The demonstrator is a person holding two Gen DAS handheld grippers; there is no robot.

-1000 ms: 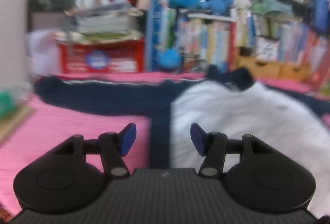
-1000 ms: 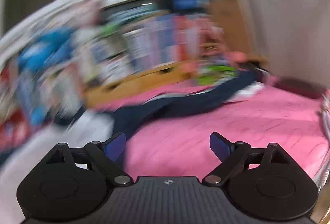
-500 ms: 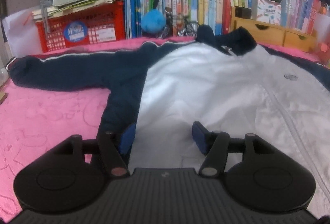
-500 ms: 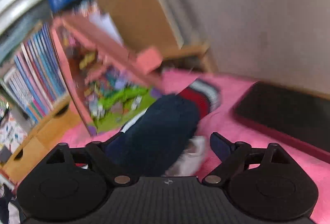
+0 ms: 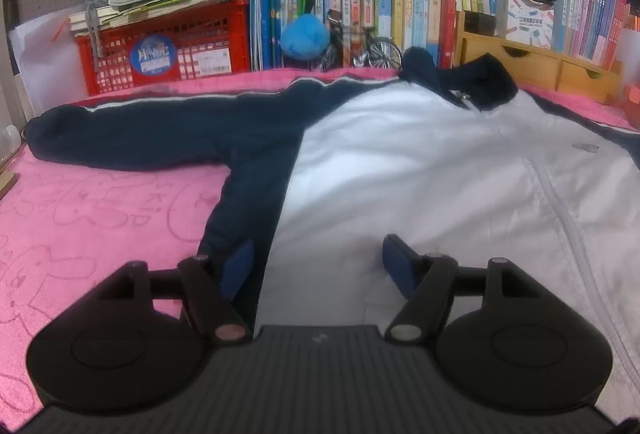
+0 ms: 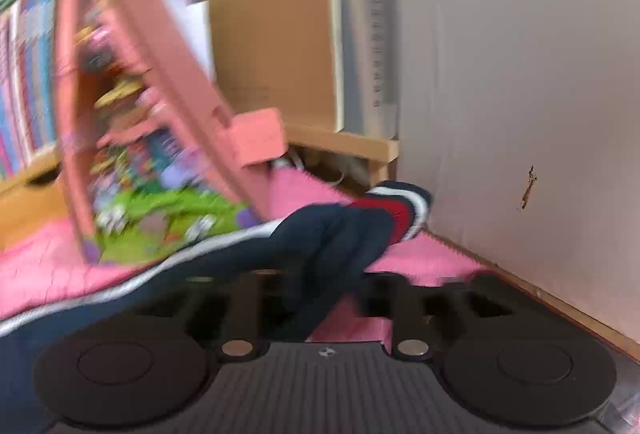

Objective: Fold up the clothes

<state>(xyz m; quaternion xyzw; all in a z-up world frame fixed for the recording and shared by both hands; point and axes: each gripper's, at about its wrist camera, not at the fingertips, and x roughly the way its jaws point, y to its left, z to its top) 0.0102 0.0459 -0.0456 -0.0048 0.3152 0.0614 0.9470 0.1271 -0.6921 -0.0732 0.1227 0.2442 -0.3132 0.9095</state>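
Jacket: a white and navy jacket (image 5: 420, 170) lies spread flat, front up, on the pink cloth (image 5: 92, 210) that covers the surface.
Jacket body: the white front fills the left wrist view from the centre toward 3 o'clock, with a zipper line running down toward 5 o'clock.
Collar: the navy collar (image 5: 476, 82) sits at about 1 o'clock, near the row of books (image 5: 384, 2).
Left-side sleeve: a navy sleeve (image 5: 152, 130) with a pale stripe stretches toward 9 o'clock, flat on the pink cloth.
Left tool: the left tool (image 5: 316, 262) is low over the jacket's bottom part; its jaws stand apart and have just been opening. One blue pad is over the navy side panel, the other over the white fabric; the pads do not press on the cloth.
Other sleeve: in the right wrist view the second navy sleeve (image 6: 320, 238) runs from 8 o'clock to the centre, and its red and white cuff (image 6: 400, 206) ends at about 2 o'clock, close to the white wall (image 6: 520, 74).
Right tool: the right tool (image 6: 312, 294) is at this sleeve; its jaws have just been closing, with the sleeve between them. The picture is blurred there, so I cannot tell if the pads press the fabric.
Background: a red crate (image 5: 168, 46) stands at 11 o'clock in the left view; a pink frame (image 6: 132, 106) leans at 10 o'clock in the right view.
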